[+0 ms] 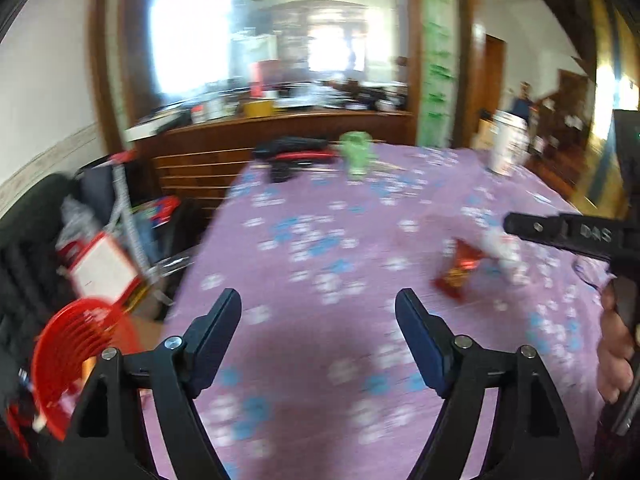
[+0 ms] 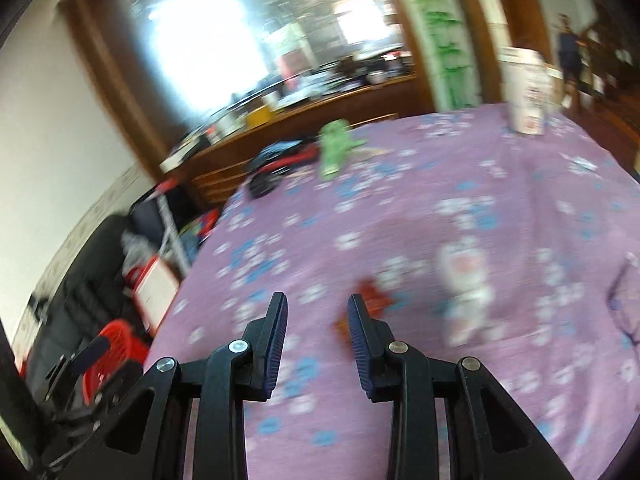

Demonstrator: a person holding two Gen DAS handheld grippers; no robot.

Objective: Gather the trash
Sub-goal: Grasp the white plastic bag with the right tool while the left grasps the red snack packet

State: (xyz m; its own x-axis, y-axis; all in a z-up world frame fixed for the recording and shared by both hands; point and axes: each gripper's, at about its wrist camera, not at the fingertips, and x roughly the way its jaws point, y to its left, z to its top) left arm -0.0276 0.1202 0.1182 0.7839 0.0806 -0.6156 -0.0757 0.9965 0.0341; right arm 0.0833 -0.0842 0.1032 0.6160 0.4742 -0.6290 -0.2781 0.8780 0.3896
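Note:
A red snack wrapper (image 1: 458, 270) lies on the purple flowered tablecloth (image 1: 320, 240), with a white wrapper (image 1: 502, 250) just beyond it. My left gripper (image 1: 318, 306) is open and empty above the cloth, left of both. In the right wrist view the red wrapper (image 2: 374, 296) lies just past my right gripper (image 2: 317, 306), which is open and empty; the white wrapper (image 2: 466, 292) lies to its right. A crumpled green wrapper (image 1: 357, 155) sits at the far side of the table and also shows in the right wrist view (image 2: 335, 150). Both views are motion-blurred.
A red basket (image 1: 80, 356) is off the table's left edge, also in the right wrist view (image 2: 114, 350). A white carton (image 1: 507, 142) stands far right. Black and red items (image 1: 296, 152) lie at the far edge. A wooden sideboard (image 1: 260, 136) stands behind.

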